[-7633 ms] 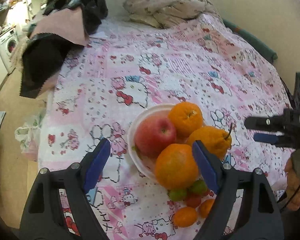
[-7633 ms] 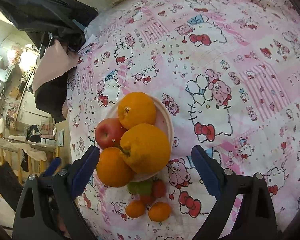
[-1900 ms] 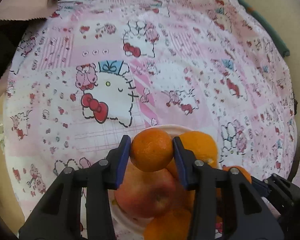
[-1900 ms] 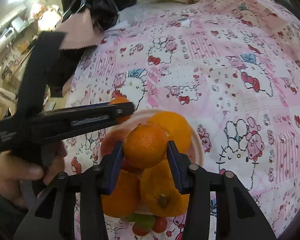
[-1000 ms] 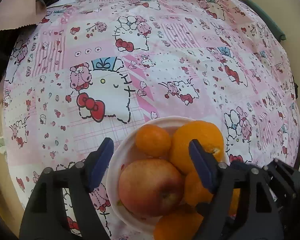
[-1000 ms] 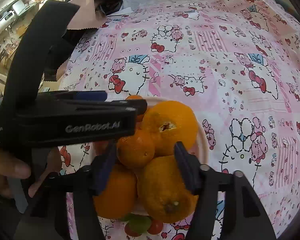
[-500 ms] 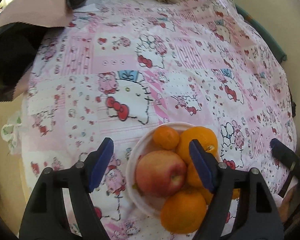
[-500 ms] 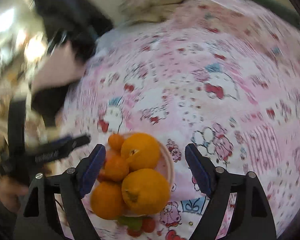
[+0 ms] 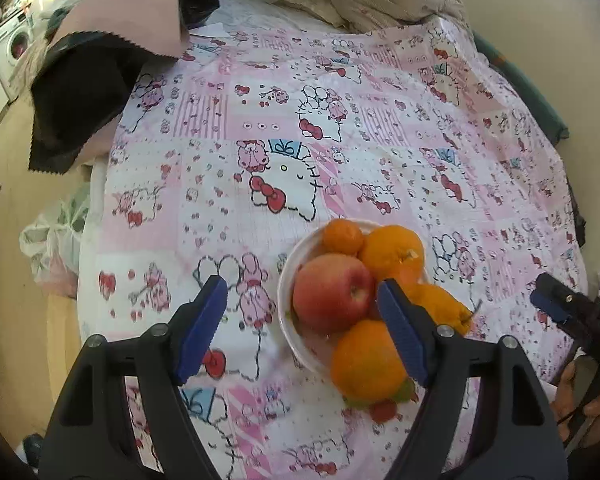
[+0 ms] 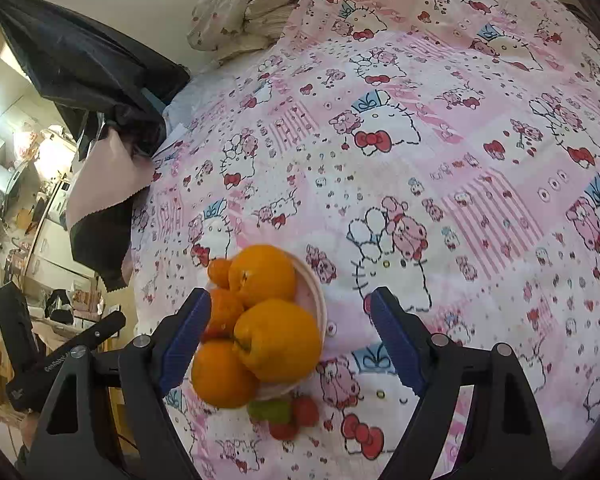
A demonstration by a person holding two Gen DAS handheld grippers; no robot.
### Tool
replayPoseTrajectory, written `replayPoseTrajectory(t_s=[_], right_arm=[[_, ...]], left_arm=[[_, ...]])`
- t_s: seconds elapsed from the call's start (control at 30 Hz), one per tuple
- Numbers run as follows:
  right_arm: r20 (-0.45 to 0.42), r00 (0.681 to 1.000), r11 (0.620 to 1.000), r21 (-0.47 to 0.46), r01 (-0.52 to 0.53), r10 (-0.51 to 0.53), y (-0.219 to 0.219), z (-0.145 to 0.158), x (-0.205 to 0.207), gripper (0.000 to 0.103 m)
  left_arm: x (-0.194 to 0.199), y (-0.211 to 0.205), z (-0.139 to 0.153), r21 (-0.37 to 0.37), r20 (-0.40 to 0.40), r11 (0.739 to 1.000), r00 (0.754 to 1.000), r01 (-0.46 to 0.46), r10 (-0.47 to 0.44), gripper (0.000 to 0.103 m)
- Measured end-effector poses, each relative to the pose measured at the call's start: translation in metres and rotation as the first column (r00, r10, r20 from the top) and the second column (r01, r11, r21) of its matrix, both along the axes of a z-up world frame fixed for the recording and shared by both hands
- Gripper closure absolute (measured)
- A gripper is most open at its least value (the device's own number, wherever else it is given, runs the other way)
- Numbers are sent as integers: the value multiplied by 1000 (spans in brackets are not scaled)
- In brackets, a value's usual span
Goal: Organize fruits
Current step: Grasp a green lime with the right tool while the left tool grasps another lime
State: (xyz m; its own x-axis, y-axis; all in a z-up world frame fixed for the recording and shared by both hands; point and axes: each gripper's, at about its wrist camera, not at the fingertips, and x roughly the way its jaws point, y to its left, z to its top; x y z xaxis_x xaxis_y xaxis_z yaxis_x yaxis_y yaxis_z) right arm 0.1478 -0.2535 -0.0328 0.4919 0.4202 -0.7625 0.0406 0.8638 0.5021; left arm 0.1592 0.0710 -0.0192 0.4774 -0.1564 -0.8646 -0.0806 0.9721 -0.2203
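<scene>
Right now you are hovering both claws above the white bowl (image 9: 290,280) of fruit, which is sitting on the pink cartoon-print bed cover (image 9: 340,128), and neither claw is carrying anything: the left claw (image 9: 302,330) is standing open with empty air between its blue pads, and the right claw (image 10: 290,338) is likewise gaping wide over the pile with nothing pressed between its pads. You are looking at a bowl already heaped with a red apple (image 9: 332,298), a large orange (image 9: 392,250), a small mandarin (image 9: 342,236) at the far rim, a stemmed orange citrus (image 10: 278,340) and another orange (image 10: 220,374) bulging over the near edge. Judging by that, you are sitting between picks, choosing the next piece. Several small red and green fruits (image 10: 284,414) are lying on the cover just beside the bowl's near side, so the next move is probably calling for one claw to drop lower, straddle one of those little pieces and close gently, since the heap is looking ready to spill
</scene>
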Motion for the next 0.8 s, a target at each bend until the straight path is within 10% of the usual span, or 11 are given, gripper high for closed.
replayPoseTrajectory(t_s=[0.8], right_arm=[[-140,988,998,-2,-62,61,8,-33,-68,19]], left_arm=[[-97,-17,-10,102,44,992,996,-80,76,28]])
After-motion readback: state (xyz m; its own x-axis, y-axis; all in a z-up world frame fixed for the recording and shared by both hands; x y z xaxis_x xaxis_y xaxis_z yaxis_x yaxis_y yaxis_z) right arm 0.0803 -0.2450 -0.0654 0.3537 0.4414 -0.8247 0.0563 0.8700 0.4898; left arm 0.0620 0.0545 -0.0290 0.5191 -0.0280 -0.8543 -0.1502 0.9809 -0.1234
